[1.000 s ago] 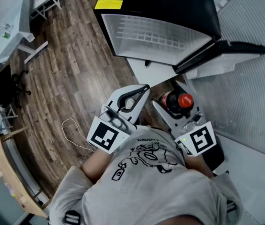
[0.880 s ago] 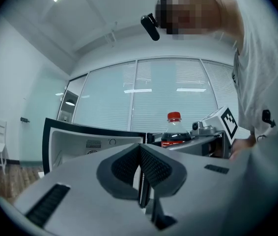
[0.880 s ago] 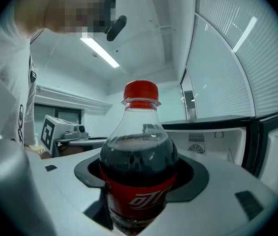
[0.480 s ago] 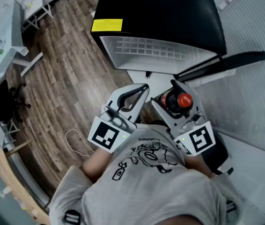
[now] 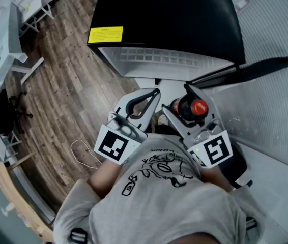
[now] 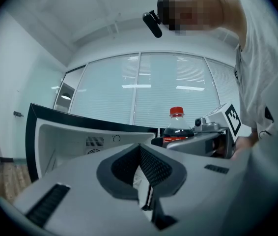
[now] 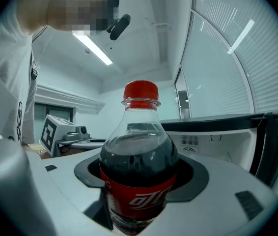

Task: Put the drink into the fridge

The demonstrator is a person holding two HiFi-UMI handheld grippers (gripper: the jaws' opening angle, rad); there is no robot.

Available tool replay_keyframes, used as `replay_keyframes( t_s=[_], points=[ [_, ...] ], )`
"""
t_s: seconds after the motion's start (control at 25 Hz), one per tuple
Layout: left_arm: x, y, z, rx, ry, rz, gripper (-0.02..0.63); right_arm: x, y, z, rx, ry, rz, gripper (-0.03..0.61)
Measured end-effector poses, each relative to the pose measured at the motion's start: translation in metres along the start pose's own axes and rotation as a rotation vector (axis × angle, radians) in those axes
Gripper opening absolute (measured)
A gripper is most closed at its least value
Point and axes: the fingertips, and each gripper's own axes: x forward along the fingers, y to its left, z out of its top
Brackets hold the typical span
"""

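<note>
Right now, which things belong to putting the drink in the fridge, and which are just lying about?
Job: cola bottle, gripped in the right gripper; open fridge; fridge door.
Lying about: white cable on the floor; white desk; black chair; left gripper, shut and empty.

Floor (image 5: 67, 80): brown wood-grain planks across the head view's left half.
White cord (image 5: 83, 155): one loose loop lying on the planks.
White desk (image 5: 0, 55): upper left, splayed white legs; small items on top, too small to tell.
White rack (image 5: 29, 1): beyond the desk, in the top left corner.
Black swivel chair (image 5: 4, 111): left edge, near the desk.
Wooden tabletop (image 5: 4, 184): pale, lower left edge.
Glazed wall (image 6: 163, 90): tall panes in white frames, slatted blinds closed, reflecting ceiling lights.
Ceiling (image 6: 70, 18): white, plain.
Strip light (image 7: 95, 49): long, lit, overhead in the right gripper view.
Side wall (image 6: 6, 73): pale green.
</note>
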Motion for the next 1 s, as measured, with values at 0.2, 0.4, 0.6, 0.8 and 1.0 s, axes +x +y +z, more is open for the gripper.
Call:
replay_keyframes(
  t_s=[0.2, 0.4, 0.6, 0.8, 1.0],
  points=[
    [0.005, -0.005, -0.004, 0.011, 0.019, 0.000, 0.000, -0.003, -0.005, -0.003, 0.001, 0.009, 0.016, 0.322],
    [0.004, -0.006, -0.009, 0.021, 0.033, 0.013, 0.000, -0.005, -0.004, -0.010, -0.001, 0.012, 0.031, 0.322],
    [0.007, -0.007, -0.014, 0.029, 0.040, 0.018, 0.000, -0.010, -0.007, -0.013, -0.012, -0.002, 0.023, 0.322],
    [0.011, -0.005, -0.022, 0.024, 0.043, 0.015, 0.000, -0.010, -0.014, -0.021, -0.034, -0.008, 0.003, 0.322],
    [0.023, -0.003, -0.034, 0.036, 0.051, -0.002, 0.000, -0.003, -0.028, -0.032, -0.053, -0.020, -0.023, 0.322]
  ],
)
